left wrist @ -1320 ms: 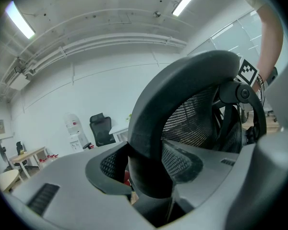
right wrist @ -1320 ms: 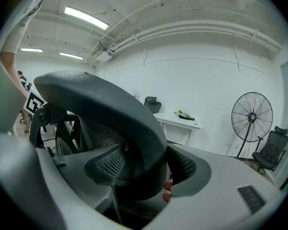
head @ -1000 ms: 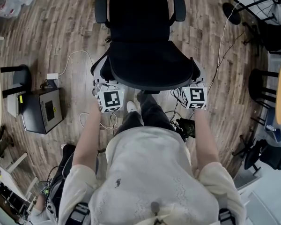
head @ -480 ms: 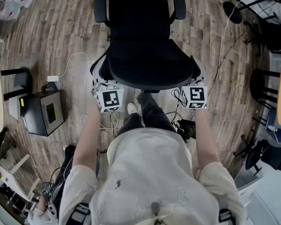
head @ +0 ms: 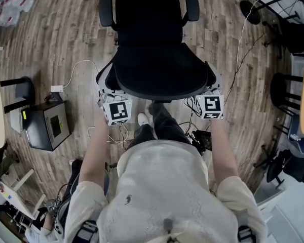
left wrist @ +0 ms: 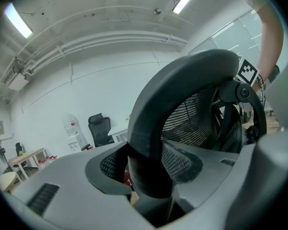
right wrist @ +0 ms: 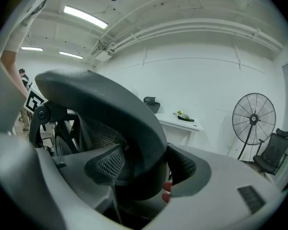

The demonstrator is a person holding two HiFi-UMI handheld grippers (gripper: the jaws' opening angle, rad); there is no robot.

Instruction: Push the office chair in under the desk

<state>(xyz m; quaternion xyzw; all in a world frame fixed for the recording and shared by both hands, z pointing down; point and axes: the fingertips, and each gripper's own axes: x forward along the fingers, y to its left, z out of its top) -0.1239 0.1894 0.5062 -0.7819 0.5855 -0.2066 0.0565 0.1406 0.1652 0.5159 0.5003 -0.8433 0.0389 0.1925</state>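
Cables (head: 72,71); black box (head: 46,126) beside chair (head: 152,49)

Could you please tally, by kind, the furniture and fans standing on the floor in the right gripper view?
Office chairs: 3 (held office chair, chair behind the desk, chair at the right edge)
Desks: 1 (white desk)
Fans: 1 (standing fan)
Total: 5
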